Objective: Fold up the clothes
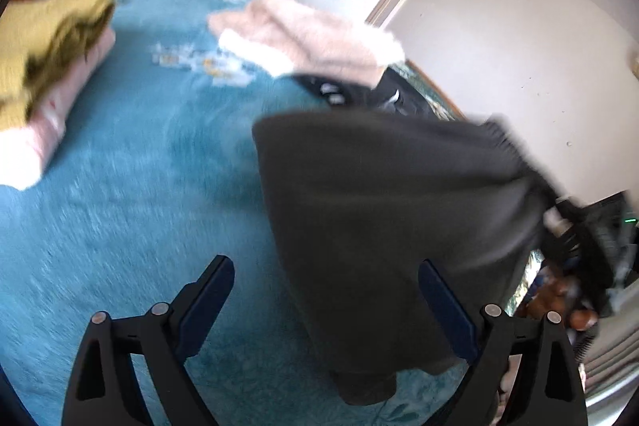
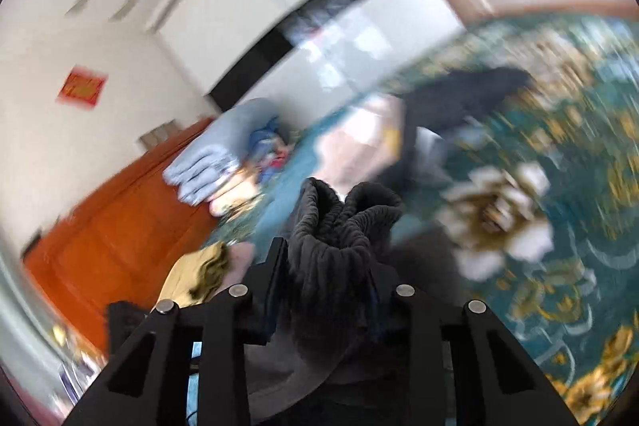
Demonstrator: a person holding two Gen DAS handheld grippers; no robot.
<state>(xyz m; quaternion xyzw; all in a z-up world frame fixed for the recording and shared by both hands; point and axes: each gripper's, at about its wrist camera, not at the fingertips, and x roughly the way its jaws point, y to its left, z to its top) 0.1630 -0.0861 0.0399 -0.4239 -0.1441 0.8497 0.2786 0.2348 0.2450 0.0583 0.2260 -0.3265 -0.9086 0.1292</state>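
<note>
Right claw (image 2: 323, 290) grips the ribbed waistband of the dark trousers (image 1: 391, 226), its jaws narrow around the bunched cloth. From there the trousers hang over the teal bed (image 1: 131, 210), with their long axis running from the waistband toward the hem beside the left claw (image 1: 327, 302). Left claw is wide and holds nothing; the hem lies just at its right finger (image 1: 447, 306), so this hand is nearer. It points downward at the bed.

Both wrist cameras are looking forward along their fingers, close over the teal bedspread (image 1: 139, 166) (blurred), sharing the dark grey garment (image 1: 379, 206).
</note>
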